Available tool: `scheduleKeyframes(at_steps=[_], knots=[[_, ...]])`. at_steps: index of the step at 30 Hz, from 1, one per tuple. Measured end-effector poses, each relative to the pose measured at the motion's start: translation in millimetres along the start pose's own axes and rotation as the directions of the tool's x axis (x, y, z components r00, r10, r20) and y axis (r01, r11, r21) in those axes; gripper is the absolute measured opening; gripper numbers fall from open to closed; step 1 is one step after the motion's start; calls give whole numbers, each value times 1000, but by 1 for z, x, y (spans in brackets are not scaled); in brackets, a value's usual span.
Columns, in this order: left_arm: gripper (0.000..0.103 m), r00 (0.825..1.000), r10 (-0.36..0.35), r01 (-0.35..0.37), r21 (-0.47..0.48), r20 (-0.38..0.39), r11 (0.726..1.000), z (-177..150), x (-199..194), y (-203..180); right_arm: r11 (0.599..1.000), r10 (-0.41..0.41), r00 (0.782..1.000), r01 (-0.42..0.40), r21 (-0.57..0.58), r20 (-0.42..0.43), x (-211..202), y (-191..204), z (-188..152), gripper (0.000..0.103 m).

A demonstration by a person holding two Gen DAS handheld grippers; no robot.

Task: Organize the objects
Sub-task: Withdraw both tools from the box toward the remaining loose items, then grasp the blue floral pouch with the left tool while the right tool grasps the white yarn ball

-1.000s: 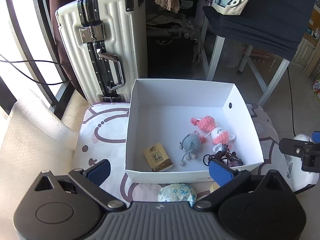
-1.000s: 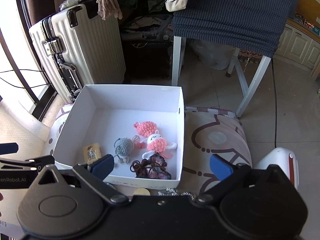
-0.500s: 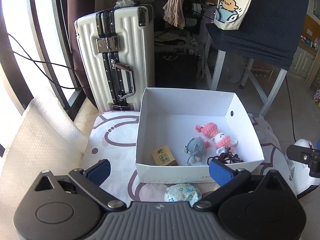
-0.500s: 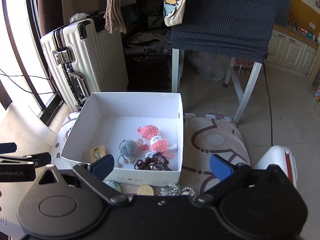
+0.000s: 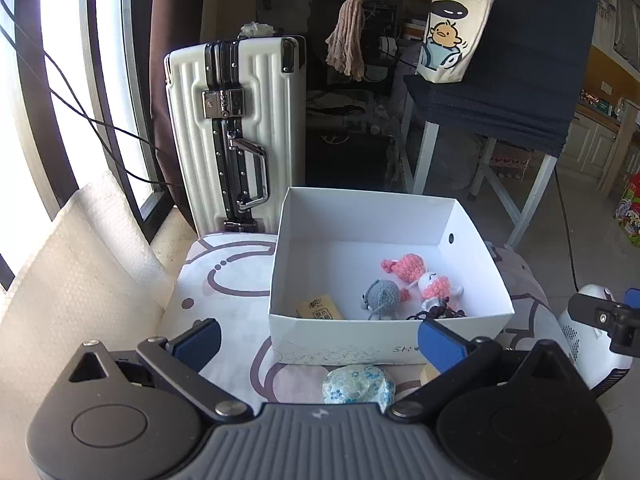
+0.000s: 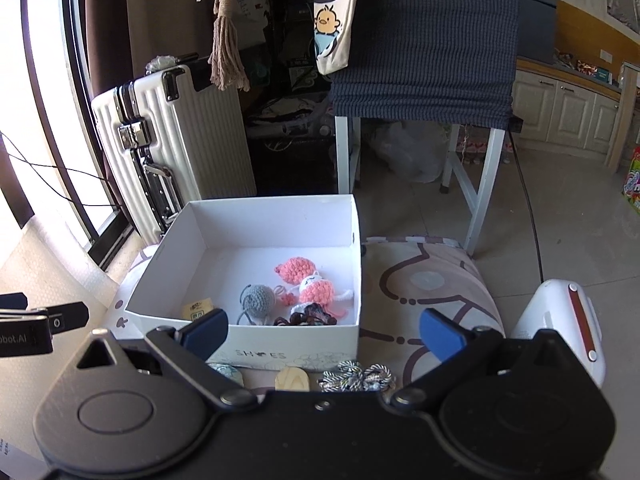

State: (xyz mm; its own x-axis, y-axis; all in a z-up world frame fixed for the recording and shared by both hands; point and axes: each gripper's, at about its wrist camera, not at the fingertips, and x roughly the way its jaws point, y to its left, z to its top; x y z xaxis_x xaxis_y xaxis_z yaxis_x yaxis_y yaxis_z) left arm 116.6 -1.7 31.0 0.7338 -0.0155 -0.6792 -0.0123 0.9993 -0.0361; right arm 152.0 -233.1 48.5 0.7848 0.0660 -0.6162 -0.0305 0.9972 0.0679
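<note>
A white shoe box (image 5: pixel 340 342) (image 6: pixel 296 342) sits on a patterned cushion (image 5: pixel 224 280). It holds pink crochet dolls (image 5: pixel 416 276) (image 6: pixel 308 280), a grey crochet mouse (image 5: pixel 380 296) (image 6: pixel 258 300), a small tan packet (image 5: pixel 320 309) and a dark tangled piece (image 6: pixel 306 316). In front of the box lie a blue-flowered pouch (image 5: pixel 358 384), a small wooden piece (image 6: pixel 291 379) and a black-and-white cord (image 6: pixel 356 376). My left gripper (image 5: pixel 320 344) is open and empty, above the pouch. My right gripper (image 6: pixel 324 332) is open and empty, above the cord.
A white ribbed suitcase (image 5: pixel 240 128) stands behind the cushion on the left. A white-legged table with a dark cloth (image 6: pixel 424 40) stands behind. A white appliance (image 6: pixel 560 332) is at the right. Bubble wrap (image 5: pixel 72 280) lies to the left.
Both grippers have pulled back and risen from the box, so it looks smaller and farther. The pouch, wooden piece and cord show more fully. Both stay open.
</note>
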Motion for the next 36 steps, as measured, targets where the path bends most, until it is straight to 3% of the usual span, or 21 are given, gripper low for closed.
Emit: scheduleKeyframes(at_steps=[10,14,17,23,29,36], knots=[[103,1000,18,-18,3,15,1000,-9,1,11,998,58,998,-58,26,13,-2,-5,-12,103],[103,1000,10,-10,-7,12,1000,-15,7,16,997,70,996,-68,-24,48,2,-1,-27,103],[103,1000,9,-9,-17,6,1000,-19,15,17,995,82,996,-81,-52,19,10,4,-37,103],[103,997,26,-26,-4,-67,1000,-30,45,9,989,145,988,-145,22,-43,31,3,-64,103],[103,994,12,-13,-5,-112,1000,-41,66,3,986,159,987,-160,-40,-29,44,9,-94,103],[103,987,15,-16,-3,-161,1000,-52,85,-3,961,232,964,-248,-125,-128,63,24,-131,103]])
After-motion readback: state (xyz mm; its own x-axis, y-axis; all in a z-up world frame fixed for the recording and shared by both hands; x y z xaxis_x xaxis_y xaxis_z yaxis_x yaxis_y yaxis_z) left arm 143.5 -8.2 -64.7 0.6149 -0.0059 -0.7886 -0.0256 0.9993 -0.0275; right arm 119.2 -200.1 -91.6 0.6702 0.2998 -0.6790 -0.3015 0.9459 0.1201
